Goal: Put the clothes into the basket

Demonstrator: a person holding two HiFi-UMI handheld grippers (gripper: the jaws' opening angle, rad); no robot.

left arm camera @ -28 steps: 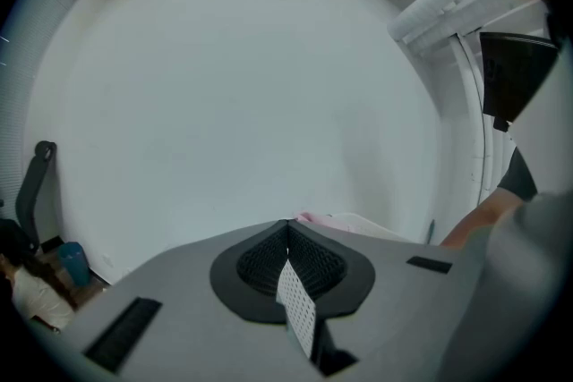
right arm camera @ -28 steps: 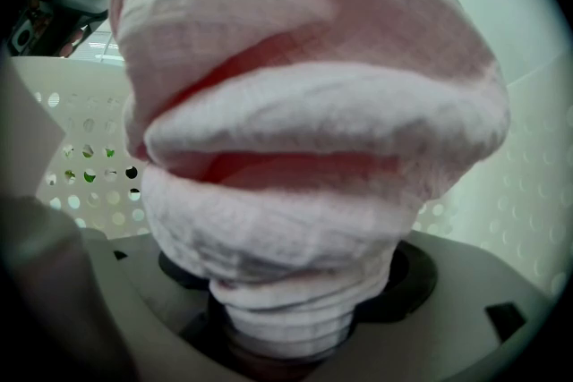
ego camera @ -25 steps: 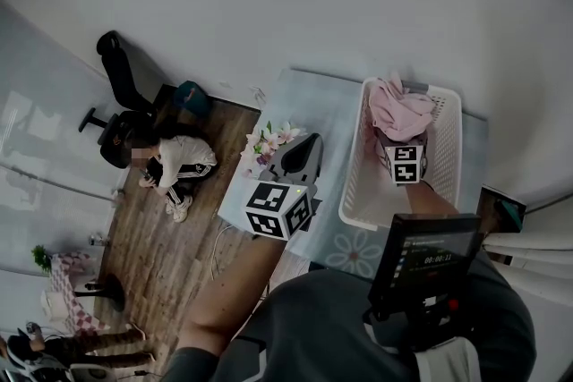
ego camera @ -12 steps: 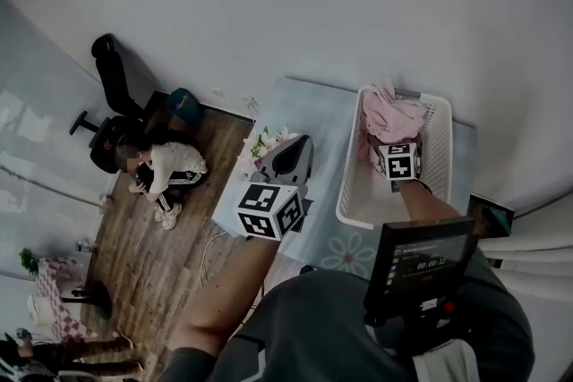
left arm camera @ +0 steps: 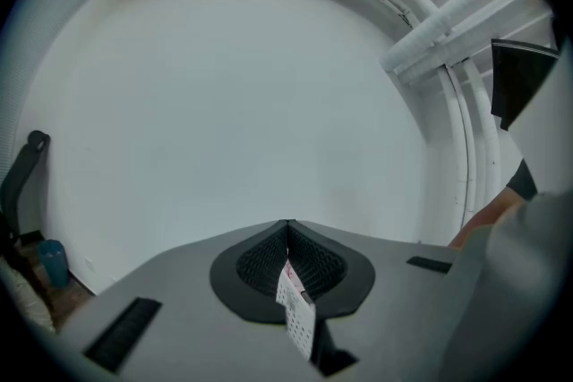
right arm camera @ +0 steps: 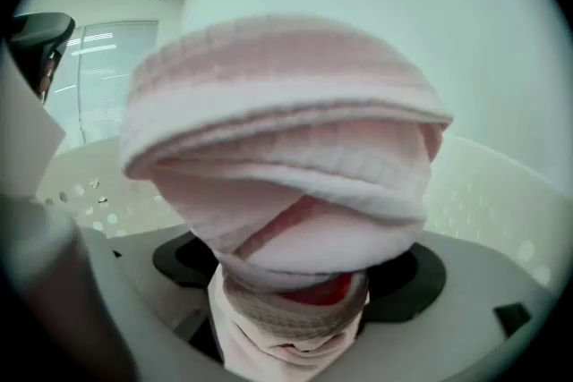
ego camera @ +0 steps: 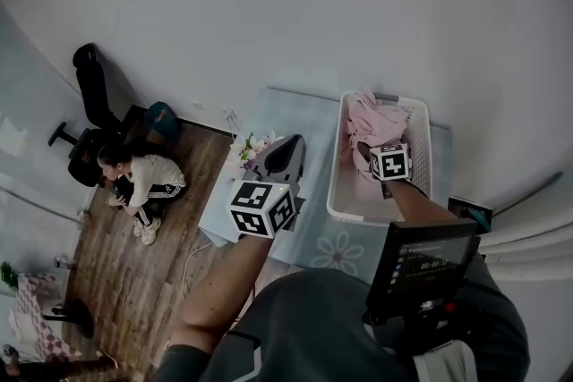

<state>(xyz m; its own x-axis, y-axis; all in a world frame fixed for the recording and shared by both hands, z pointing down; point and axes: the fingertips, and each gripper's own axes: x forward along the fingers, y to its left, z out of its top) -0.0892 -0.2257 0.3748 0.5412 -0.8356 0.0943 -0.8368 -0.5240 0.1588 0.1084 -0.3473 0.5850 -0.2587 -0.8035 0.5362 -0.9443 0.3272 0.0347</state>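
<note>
Right gripper view shows the right gripper over the basket, jaws spread wide with the pink cloth bunched between them, liable to snag and lift out on withdrawal, while the left gripper has its jaws pressed together.

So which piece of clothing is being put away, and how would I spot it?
Find the pale table against the white wall; a white perforated basket stands on its right side. Crumpled in the basket's far end, at the tip of the open right gripper, is the pink garment. It is the only soft pink cloth; the small flowers sit outside the basket, at the table's left edge.
</note>
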